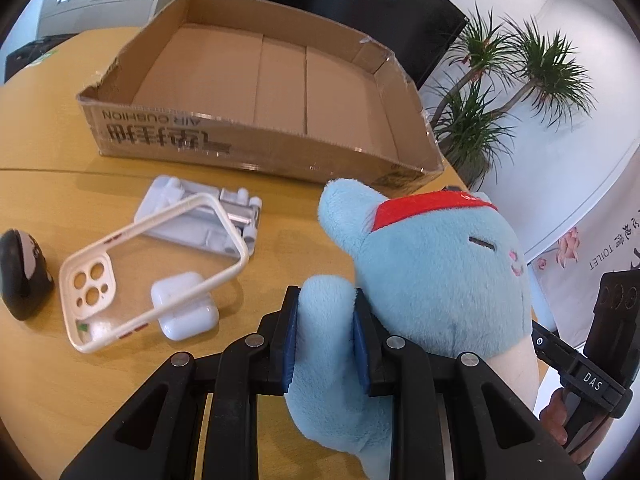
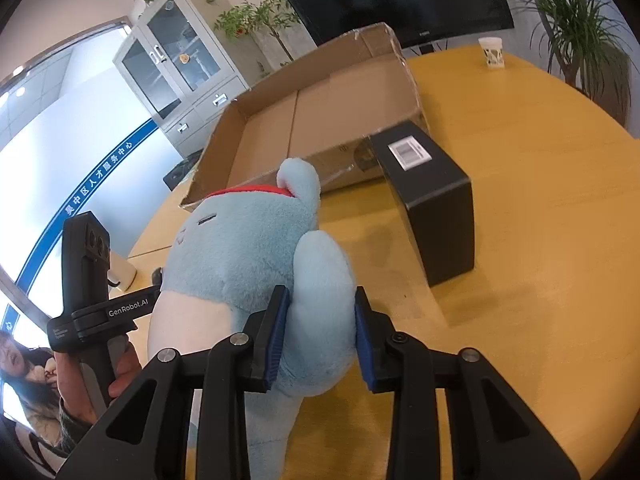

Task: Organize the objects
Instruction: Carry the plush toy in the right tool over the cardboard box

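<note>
Left tool [image 1: 326,336] clenched on one limb of the plush [image 1: 436,264]; right tool [image 2: 322,336] clamped on the other limb, pads pressing into the fur. Plush hangs between the two, clear of the tabletop [image 1: 280,240], short of the box [image 1: 256,80].

Risks, as I judge them:
- Grip is on soft limbs only. The body is heavier than the limbs; a jerk could slip it free.
- If the tools drift apart, the plush stretches; if one lets go early, it swings.
- Box near wall lies ahead of both tools; a low pass could snag the plush on it or shove the box.

Containers: box is open-topped and shallow, with nothing visible inside. Black carton [image 2: 432,200], closed, sits ahead-right of the right tool, touching the box corner.

Ahead-left of the left tool: phone case [image 1: 156,272] lying over earbud case [image 1: 184,304], grey stand [image 1: 200,212], and a black item [image 1: 24,276].
</note>
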